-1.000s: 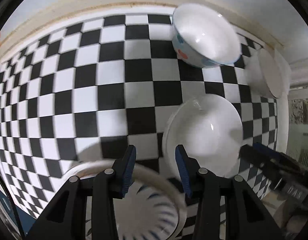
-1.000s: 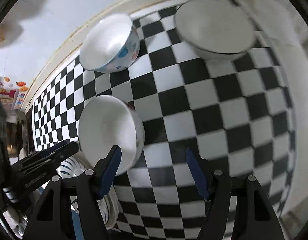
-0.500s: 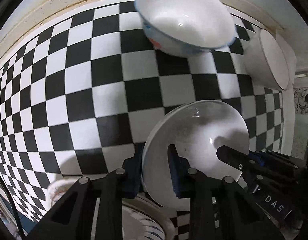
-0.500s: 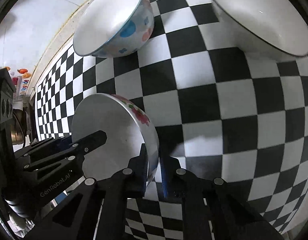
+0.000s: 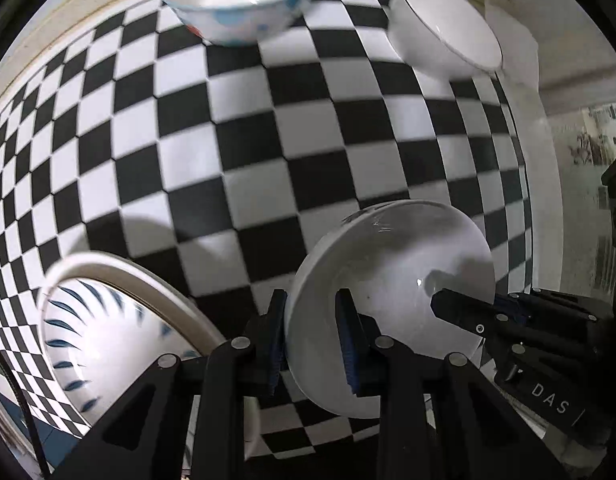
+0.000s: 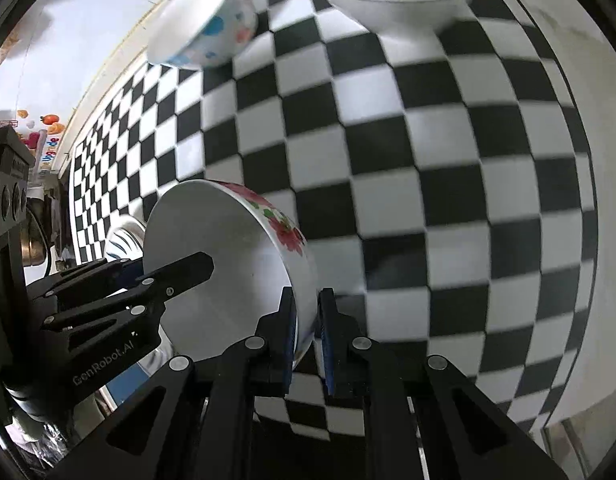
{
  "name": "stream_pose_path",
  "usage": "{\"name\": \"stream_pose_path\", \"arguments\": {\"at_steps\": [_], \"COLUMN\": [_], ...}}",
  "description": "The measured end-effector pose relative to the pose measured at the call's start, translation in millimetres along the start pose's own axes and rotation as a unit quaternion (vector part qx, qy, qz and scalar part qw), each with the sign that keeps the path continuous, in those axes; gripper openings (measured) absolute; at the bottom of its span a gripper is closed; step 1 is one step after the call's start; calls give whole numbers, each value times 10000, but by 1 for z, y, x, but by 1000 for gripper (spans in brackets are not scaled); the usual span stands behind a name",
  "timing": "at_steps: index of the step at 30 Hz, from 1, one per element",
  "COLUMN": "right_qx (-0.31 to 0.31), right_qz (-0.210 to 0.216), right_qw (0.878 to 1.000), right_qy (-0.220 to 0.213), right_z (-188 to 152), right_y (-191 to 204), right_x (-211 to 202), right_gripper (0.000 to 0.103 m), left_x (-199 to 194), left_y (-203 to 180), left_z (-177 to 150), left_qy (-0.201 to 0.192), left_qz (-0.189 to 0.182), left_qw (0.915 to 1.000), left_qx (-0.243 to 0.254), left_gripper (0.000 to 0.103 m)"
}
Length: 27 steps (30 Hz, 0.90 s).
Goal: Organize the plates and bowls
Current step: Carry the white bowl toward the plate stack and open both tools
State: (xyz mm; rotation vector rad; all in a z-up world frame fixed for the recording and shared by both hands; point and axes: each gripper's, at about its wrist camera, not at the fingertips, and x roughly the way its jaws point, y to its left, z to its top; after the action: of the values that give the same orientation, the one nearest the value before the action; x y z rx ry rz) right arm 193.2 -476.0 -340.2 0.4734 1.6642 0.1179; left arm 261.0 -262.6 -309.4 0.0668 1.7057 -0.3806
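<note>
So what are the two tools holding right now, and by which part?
Both grip the same floral bowl by its rim: the left tool on the bowl's left side, the right tool on the opposite side, one finger inside and one outside.

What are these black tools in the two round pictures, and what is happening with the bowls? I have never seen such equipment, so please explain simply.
No robot is here: a person holds one two-finger gripper in each hand, and a fisheye camera on each looks forward along its fingers, which bends the picture round.

In the left wrist view, the left gripper is shut on the rim of a flower-patterned bowl. In the right wrist view, the right gripper is shut on the opposite rim of the same bowl, so both hold it together.

Under it lies a black-and-white checkered tablecloth. On it stand a bowl with blue and red spots, a plain white bowl, and, nearest the left gripper, a white dish with blue strokes.
</note>
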Motion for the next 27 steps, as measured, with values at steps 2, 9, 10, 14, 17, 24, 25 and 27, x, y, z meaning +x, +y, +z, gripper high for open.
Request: {"name": "stream_pose_path", "arguments": {"at_steps": [2, 9, 10, 14, 17, 24, 25, 27], "right_qx": [84, 203, 205, 187, 170, 91, 101, 91], "right_qz": [1, 4, 2, 22, 3, -56, -50, -55], "right_qw": [10000, 9997, 9997, 9997, 9996, 9997, 9997, 9997], "right_qy": [48, 143, 148, 180, 208, 224, 224, 226], "right_z": [-6, -14, -14, -14, -11, -11, -11, -10], "right_y": [-11, -24, -24, -24, -21, -15, -14, -13], "right_x": [2, 15, 16, 18, 19, 18, 19, 20], "right_gripper": [13, 13, 13, 13, 13, 13, 13, 13], "left_x": [7, 25, 26, 37, 37, 41, 42, 38], "left_y": [-2, -8, -8, -22, -26, -27, -27, -21], "left_z": [-3, -8, -9, -9, -9, -12, -12, -12], "left_qy": [76, 226, 241, 257, 254, 248, 257, 284], "left_qz": [7, 125, 133, 133, 156, 157, 149, 139], "left_qw": [10000, 9996, 9996, 9995, 9995, 9995, 9995, 9995], "left_qx": [27, 95, 90, 87, 113, 85, 82, 71], "left_gripper": [22, 22, 22, 22, 22, 22, 22, 22]}}
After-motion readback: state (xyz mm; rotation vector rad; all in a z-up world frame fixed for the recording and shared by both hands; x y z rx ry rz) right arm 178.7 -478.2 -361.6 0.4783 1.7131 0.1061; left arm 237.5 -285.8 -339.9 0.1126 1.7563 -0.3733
